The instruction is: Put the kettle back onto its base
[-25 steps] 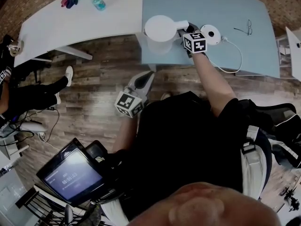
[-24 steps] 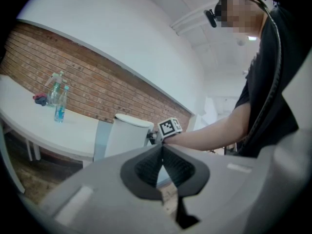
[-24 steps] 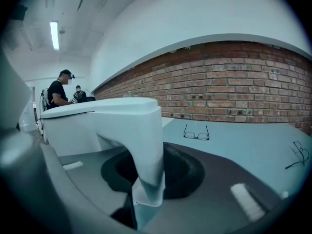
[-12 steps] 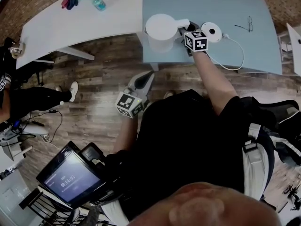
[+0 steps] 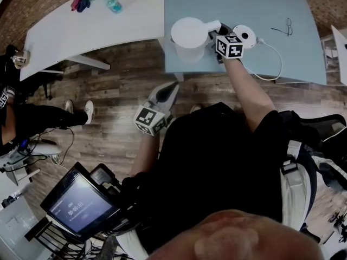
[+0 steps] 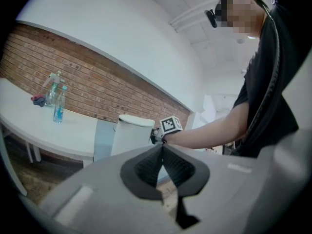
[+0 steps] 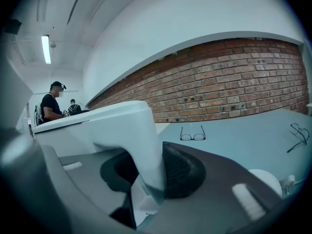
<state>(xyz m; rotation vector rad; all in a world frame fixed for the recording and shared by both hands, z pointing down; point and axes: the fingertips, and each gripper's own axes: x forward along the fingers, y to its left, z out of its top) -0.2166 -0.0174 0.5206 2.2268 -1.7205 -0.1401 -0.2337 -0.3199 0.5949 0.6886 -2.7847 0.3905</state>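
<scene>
Kettle handle in right gripper, jaws opening

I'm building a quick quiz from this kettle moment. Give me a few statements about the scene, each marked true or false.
1. The right tongs have the kettle handle between them. True: the pads press on it, though they have just been opening slightly.
2. The kettle stands on its base. False: it is left of the base in the head view, not on it.
3. The left tongs hold a bottle. False: they are shut and empty; the bottles stand on the white table.
4. Glasses lie on the blue table. True.
</scene>
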